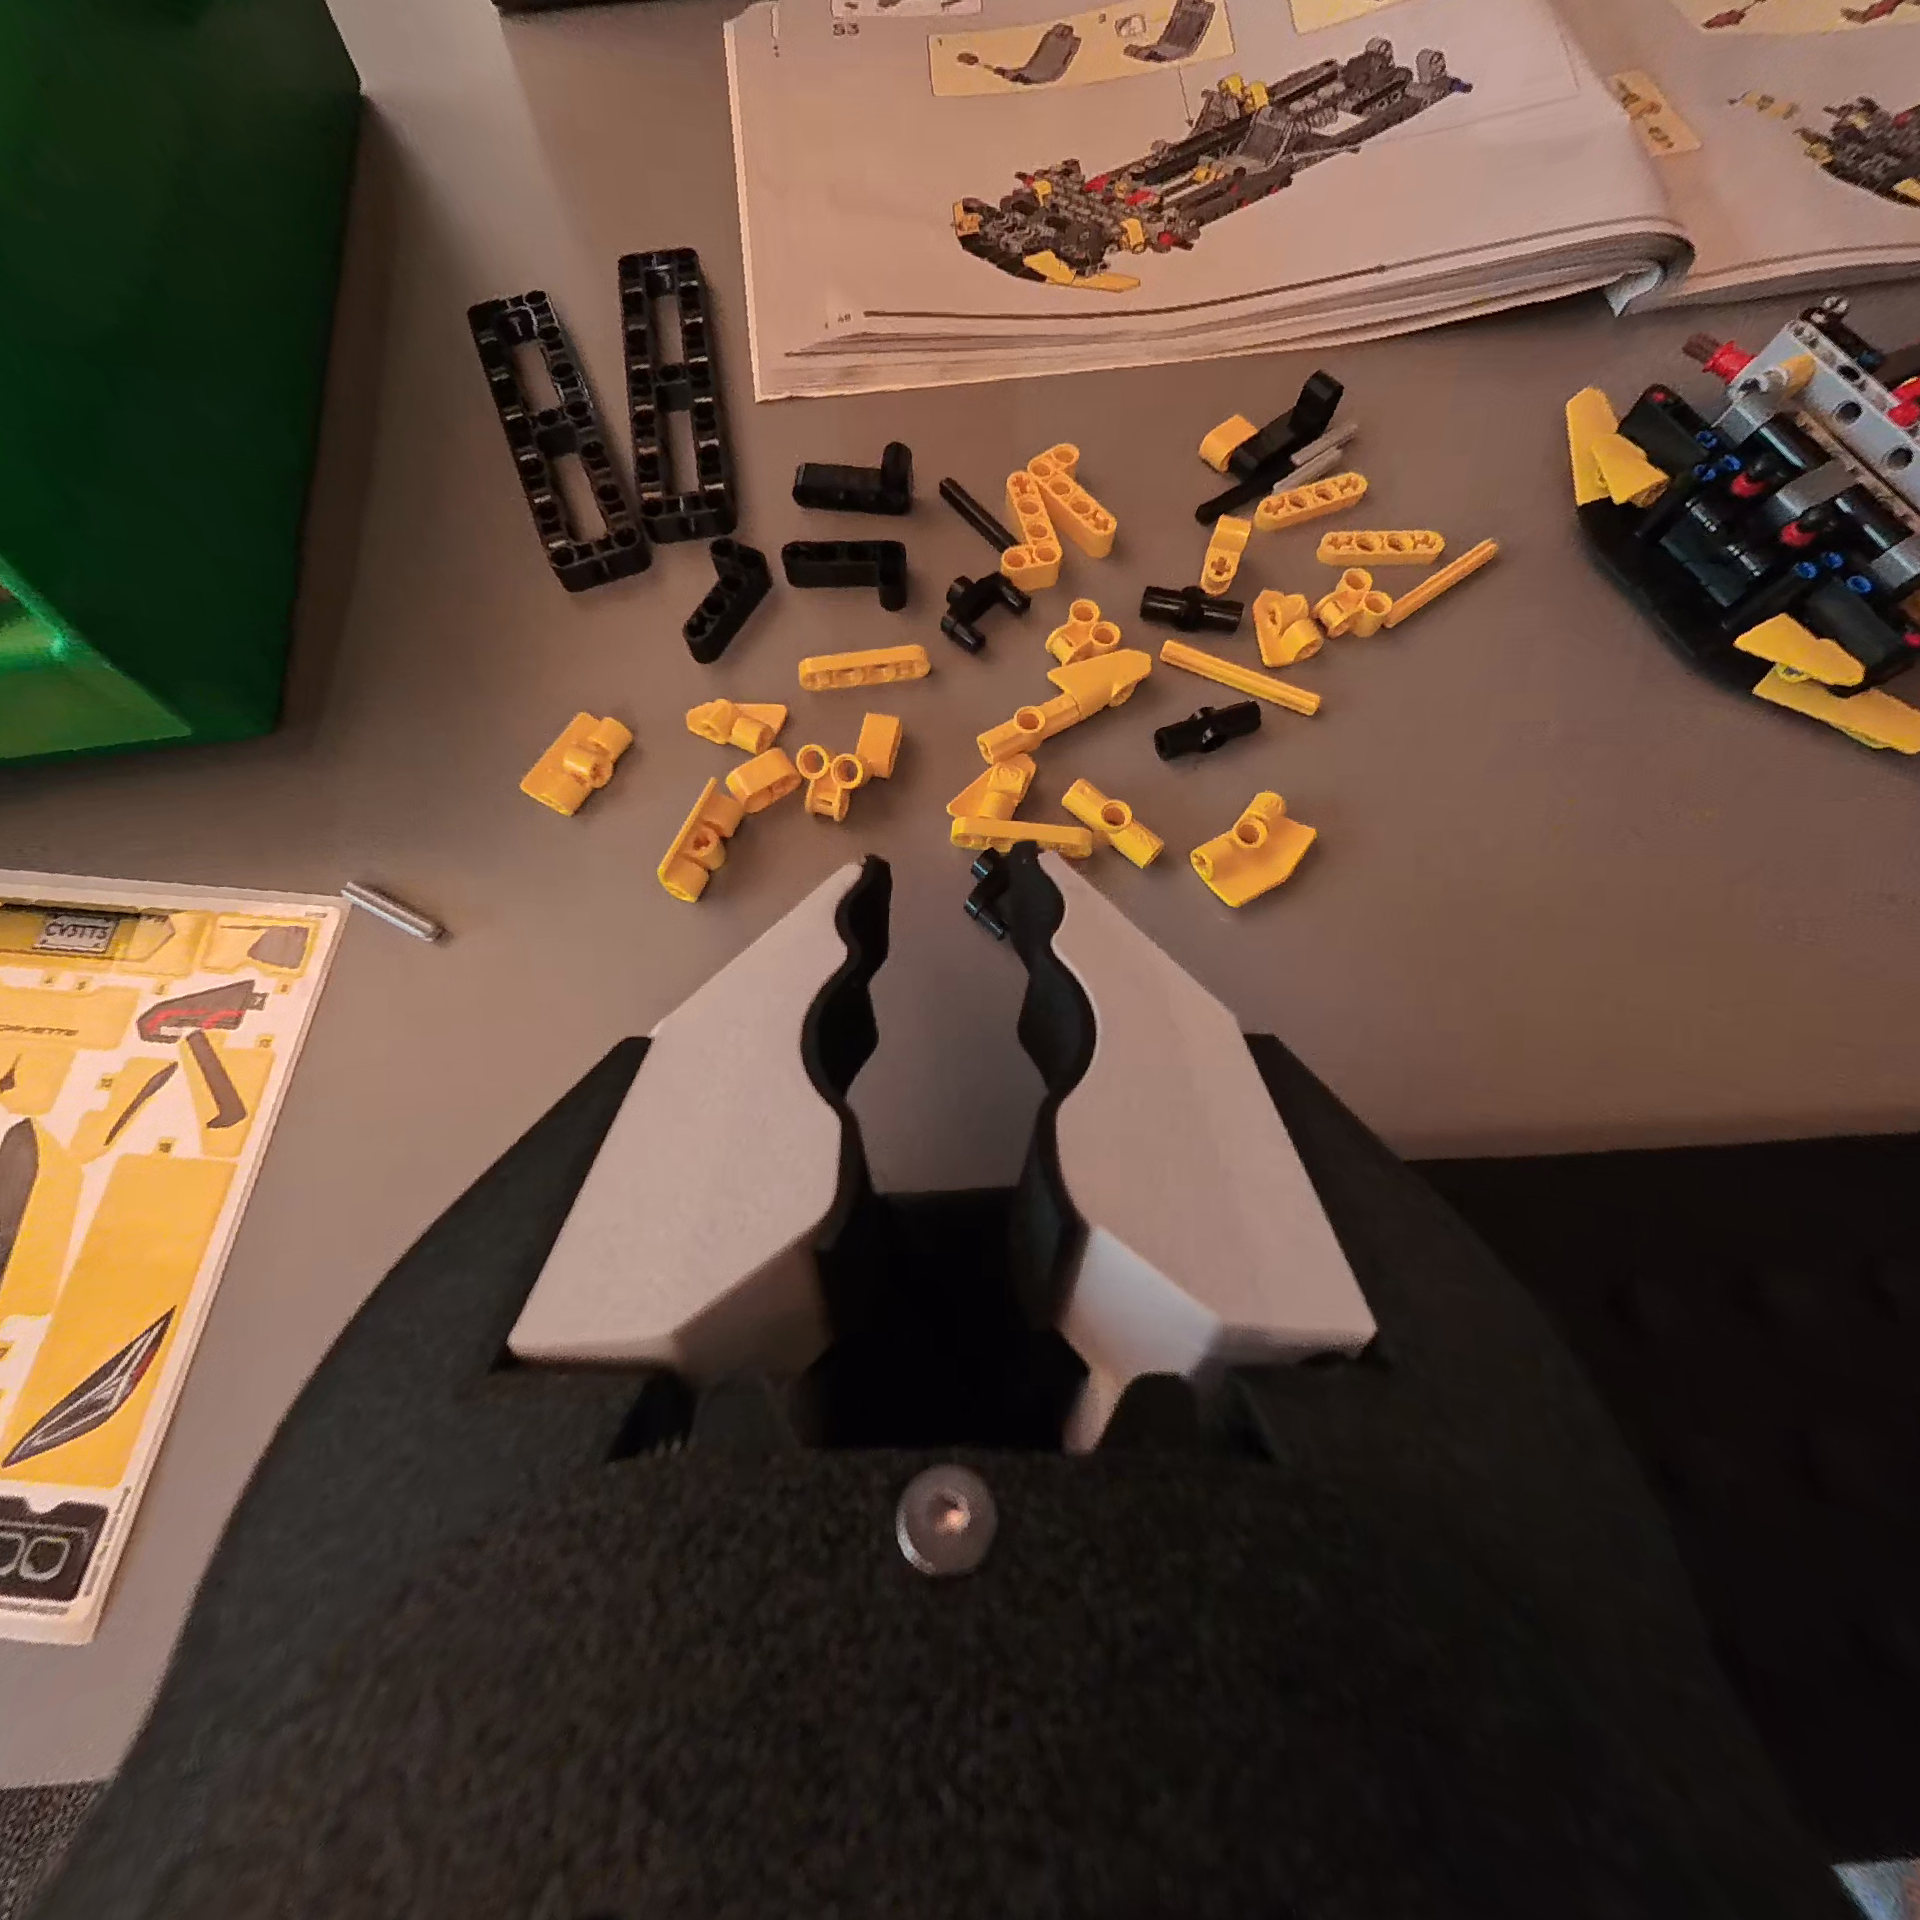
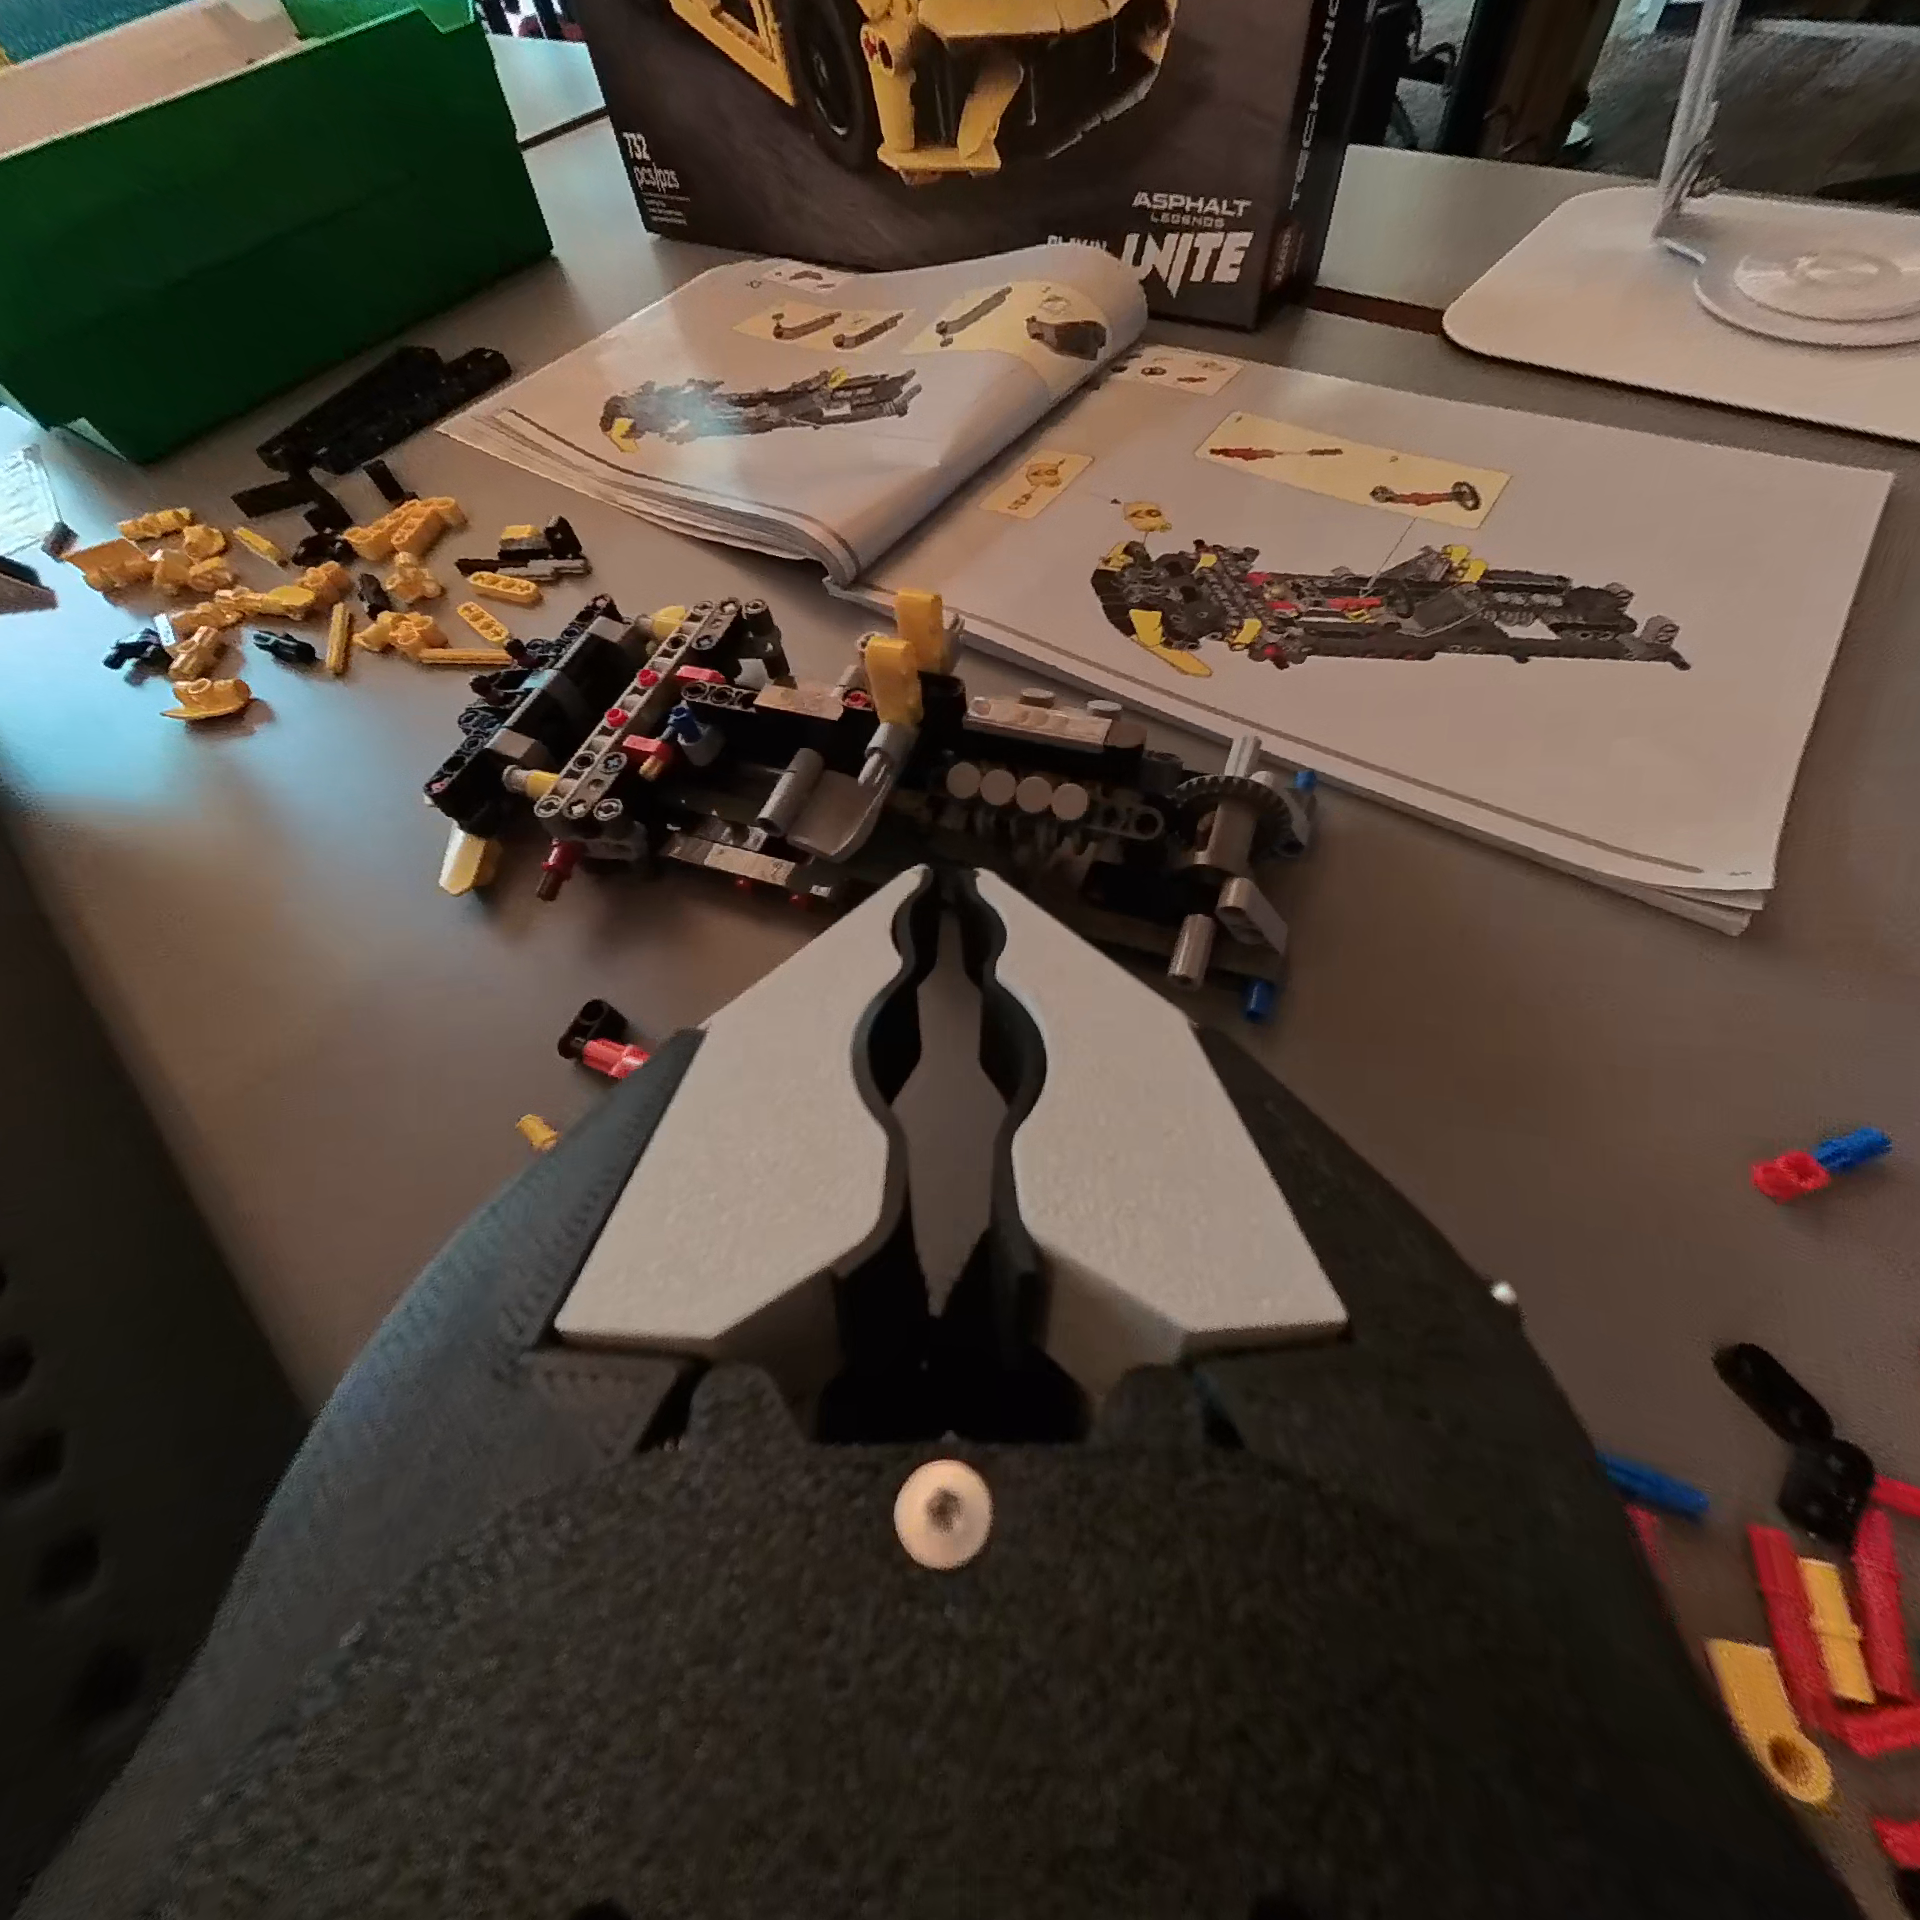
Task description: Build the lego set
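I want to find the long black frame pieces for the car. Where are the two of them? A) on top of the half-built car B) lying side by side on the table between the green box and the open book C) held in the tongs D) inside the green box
B: the two black frames lie flat, side by side, on the table, between the green box and the open book.

Clear glass stand point(image 2: 1787, 208) on white mat point(image 2: 1621, 312), far right on grey table point(image 2: 1455, 1039).
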### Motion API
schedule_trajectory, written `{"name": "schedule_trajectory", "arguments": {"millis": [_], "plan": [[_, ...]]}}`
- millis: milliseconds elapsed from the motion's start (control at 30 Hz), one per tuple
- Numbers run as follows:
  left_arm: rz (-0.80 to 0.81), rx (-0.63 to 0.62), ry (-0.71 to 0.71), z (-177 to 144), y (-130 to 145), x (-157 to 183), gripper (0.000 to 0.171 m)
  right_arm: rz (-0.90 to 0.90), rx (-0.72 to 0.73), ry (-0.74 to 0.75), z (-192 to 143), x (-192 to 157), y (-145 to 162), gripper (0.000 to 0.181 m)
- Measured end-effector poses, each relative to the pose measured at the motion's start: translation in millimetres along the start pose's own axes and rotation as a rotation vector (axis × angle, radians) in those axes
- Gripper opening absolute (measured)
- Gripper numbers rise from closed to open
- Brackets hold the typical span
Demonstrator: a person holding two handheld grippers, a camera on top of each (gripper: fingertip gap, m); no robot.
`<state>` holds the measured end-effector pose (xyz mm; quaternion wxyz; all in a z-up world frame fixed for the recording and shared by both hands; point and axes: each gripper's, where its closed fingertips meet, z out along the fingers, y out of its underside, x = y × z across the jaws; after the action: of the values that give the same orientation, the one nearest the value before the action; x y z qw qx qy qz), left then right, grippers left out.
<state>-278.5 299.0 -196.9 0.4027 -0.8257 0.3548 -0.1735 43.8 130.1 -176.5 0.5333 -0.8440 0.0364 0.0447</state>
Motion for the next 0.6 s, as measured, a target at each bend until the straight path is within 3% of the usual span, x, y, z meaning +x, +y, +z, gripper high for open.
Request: {"name": "schedule_trajectory", "arguments": {"millis": [200,367,600], "plan": [[-0.034,-0.038,0.094,4,-3,5,0.017,0.028,0.028,-0.018,-5,1,-4,0.002],[0.07,0.138,0.13,18,-63,25,0.023,0.016,0.024,-0.028,-7,-1,-2,0.003],[0.291,0.239,0.299,73,-140,115,0.025,0.056,0.031,-0.048,-8,2,-3,0.003]]}}
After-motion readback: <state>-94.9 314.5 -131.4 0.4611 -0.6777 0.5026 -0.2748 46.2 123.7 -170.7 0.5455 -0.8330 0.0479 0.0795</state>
